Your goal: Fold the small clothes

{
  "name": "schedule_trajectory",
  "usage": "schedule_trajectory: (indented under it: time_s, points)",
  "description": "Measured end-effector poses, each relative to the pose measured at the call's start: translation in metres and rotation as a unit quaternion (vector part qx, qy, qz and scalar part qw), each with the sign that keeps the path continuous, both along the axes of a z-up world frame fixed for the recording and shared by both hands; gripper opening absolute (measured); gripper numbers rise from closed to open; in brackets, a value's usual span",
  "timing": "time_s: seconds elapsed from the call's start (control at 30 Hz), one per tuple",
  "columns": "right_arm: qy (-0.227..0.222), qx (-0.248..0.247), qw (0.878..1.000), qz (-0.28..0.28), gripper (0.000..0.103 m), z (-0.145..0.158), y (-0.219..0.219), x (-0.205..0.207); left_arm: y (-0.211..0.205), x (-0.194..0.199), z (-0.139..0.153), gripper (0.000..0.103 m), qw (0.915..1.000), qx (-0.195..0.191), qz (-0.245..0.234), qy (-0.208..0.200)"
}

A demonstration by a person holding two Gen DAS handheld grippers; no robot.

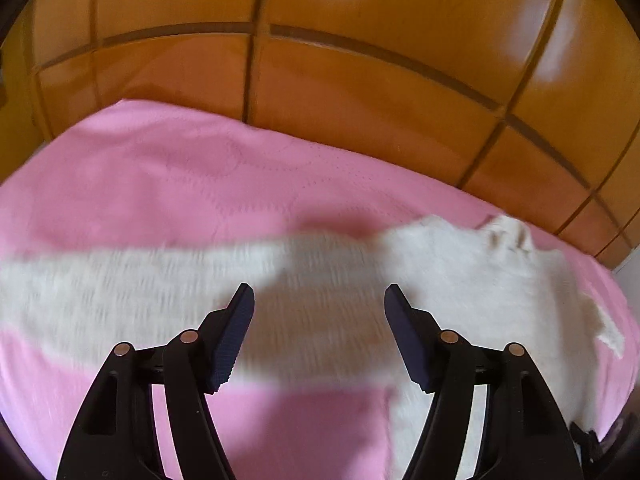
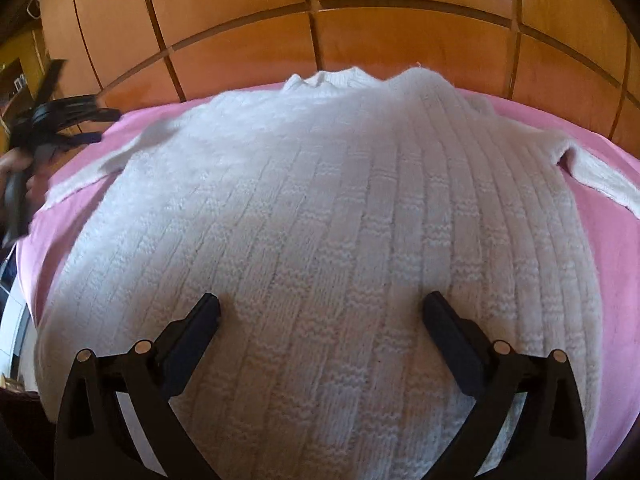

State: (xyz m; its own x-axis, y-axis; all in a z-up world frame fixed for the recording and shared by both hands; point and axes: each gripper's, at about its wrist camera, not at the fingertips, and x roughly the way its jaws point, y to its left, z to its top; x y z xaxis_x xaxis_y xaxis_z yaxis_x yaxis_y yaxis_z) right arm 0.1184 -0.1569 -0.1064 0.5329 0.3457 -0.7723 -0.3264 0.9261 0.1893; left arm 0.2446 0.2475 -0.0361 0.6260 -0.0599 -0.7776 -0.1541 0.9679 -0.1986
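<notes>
A white knitted sweater (image 2: pixel 340 220) lies spread flat on a pink bedspread (image 2: pixel 608 264), collar toward the wooden wall, a sleeve out to each side. My right gripper (image 2: pixel 322 300) hovers over the sweater's lower body, open wide, nothing between its fingers. In the left wrist view the sweater (image 1: pixel 460 280) is blurred, one sleeve stretching left across the pink cover (image 1: pixel 160 180). My left gripper (image 1: pixel 319 292) is open above that sleeve, holding nothing. In the right wrist view the left gripper (image 2: pixel 86 124) appears at the far left edge, held in a hand.
A panelled orange wooden wall (image 2: pixel 400 40) runs along the far side of the bed. The bedspread's edge drops off at the left in the right wrist view, with dim floor and furniture (image 2: pixel 12 320) beyond. Bare pink cover lies right of the sweater.
</notes>
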Motion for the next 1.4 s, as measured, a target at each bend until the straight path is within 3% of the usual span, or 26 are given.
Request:
schedule_trajectory:
  time_s: [0.1,0.2,0.33,0.37,0.4,0.43,0.53,0.63,0.7,0.77,0.8,0.87,0.93,0.97,1.03,1.07,1.13,1.23,1.33,1.4]
  points:
    - [0.000,0.005,1.000,0.000,0.101,-0.002,-0.002,0.006,0.003,0.041,-0.010,0.067,0.9993,0.026,-0.016,0.023]
    - [-0.003,-0.002,1.000,0.000,0.101,-0.001,0.001,0.007,-0.001,0.069,-0.024,0.067,0.9979,0.022,-0.044,0.043]
    - [-0.005,0.000,1.000,-0.001,0.101,-0.001,0.000,0.009,-0.011,0.091,-0.065,0.061,0.9887,0.041,-0.092,0.111]
    - [-0.006,-0.001,1.000,-0.001,0.101,-0.002,0.001,0.009,-0.017,0.086,-0.066,0.055,0.9884,0.060,-0.103,0.095]
    - [-0.006,-0.001,1.000,-0.001,0.101,-0.002,0.001,0.009,-0.024,0.078,-0.064,0.027,0.9871,0.065,-0.126,0.074]
    - [-0.007,-0.002,1.000,-0.002,0.101,-0.002,0.001,0.009,-0.028,0.073,-0.062,0.011,0.9867,0.072,-0.130,0.066]
    - [-0.008,-0.005,1.000,-0.002,0.101,-0.002,0.002,0.010,-0.037,0.059,-0.054,0.008,0.9848,0.128,-0.112,0.031]
    - [-0.009,-0.009,1.000,-0.005,0.101,-0.002,0.003,0.011,-0.024,0.062,-0.043,0.008,0.9912,0.126,-0.041,0.004]
    - [-0.011,-0.012,1.000,-0.007,0.101,-0.003,0.004,0.011,-0.024,0.069,-0.048,0.008,0.9907,0.135,-0.014,0.011]
    - [-0.012,-0.013,1.000,-0.008,0.101,-0.003,0.004,0.011,-0.039,0.076,-0.070,0.008,0.9832,0.177,-0.011,0.043]
    - [-0.013,-0.012,1.000,-0.008,0.101,-0.003,0.004,0.012,-0.048,0.073,-0.070,0.009,0.9774,0.208,-0.006,0.038]
    - [-0.015,-0.009,1.000,-0.009,0.101,-0.004,0.003,0.011,-0.050,0.070,-0.061,0.012,0.9815,0.186,0.005,0.046]
    - [-0.017,-0.008,1.000,-0.009,0.101,-0.004,0.003,0.011,-0.044,0.061,-0.044,0.028,0.9876,0.146,0.030,0.048]
    - [-0.017,-0.006,1.000,-0.010,0.101,-0.003,0.002,0.011,-0.046,0.052,-0.033,0.035,0.9905,0.127,0.037,0.037]
    - [-0.017,-0.003,1.000,-0.010,0.101,-0.003,0.002,0.009,-0.061,0.028,-0.012,0.063,0.9958,0.088,0.028,0.000]
    - [-0.015,-0.001,1.000,-0.009,0.101,-0.002,0.002,0.009,-0.071,0.017,-0.006,0.067,0.9972,0.070,0.020,-0.013]
    - [-0.004,0.007,1.000,-0.005,0.101,0.002,-0.002,0.011,-0.095,-0.005,0.001,0.070,0.9986,0.040,0.000,-0.033]
    - [0.027,0.060,0.998,-0.017,0.100,0.018,-0.028,0.020,-0.142,-0.038,0.000,0.070,0.9984,0.024,-0.033,-0.039]
    - [-0.005,0.103,0.988,-0.114,0.100,0.042,-0.099,0.027,-0.180,-0.058,-0.017,0.070,0.9968,0.034,-0.065,-0.030]
    - [0.001,0.136,0.972,-0.191,0.099,0.042,-0.158,0.033,-0.194,-0.060,-0.036,0.070,0.9949,0.056,-0.082,-0.014]
